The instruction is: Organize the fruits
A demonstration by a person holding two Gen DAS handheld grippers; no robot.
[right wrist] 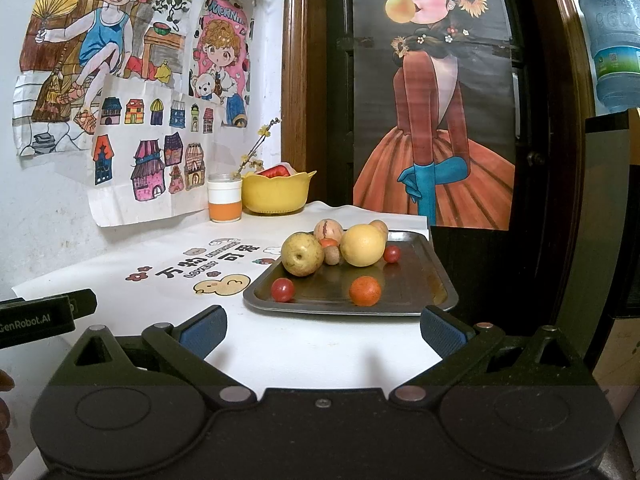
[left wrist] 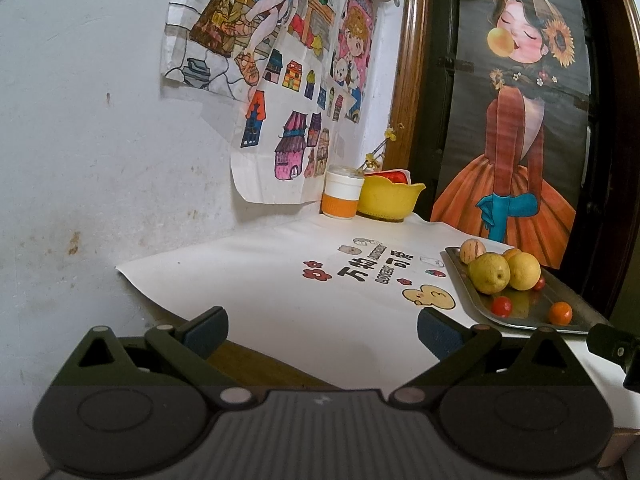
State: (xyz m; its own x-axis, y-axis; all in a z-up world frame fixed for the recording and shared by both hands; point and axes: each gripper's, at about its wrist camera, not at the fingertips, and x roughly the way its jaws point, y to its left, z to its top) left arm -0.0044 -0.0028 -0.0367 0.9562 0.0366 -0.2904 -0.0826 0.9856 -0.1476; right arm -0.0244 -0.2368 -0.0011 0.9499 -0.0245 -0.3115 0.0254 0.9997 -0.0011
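1. Gleaming at the table's right edge, a shallow metal tray (right wrist: pixel 412 292) carries the fruits: a dimpled yellow-green pear (right wrist: pixel 302 254), a smooth round yellow fruit (right wrist: pixel 362 245), a small orange (right wrist: pixel 365 290) and a glossy cherry tomato (right wrist: pixel 283 289).
2. Both the left gripper (left wrist: pixel 322 330) and right gripper (right wrist: pixel 322 330) are spread wide and empty, above bare white table cover (right wrist: pixel 312 344) short of the tray.
3. Only the right view shows a small brown fruit (right wrist: pixel 331 255) between pear and yellow fruit.
4. A yellow plastic bowl (right wrist: pixel 276 196) stands at the back.
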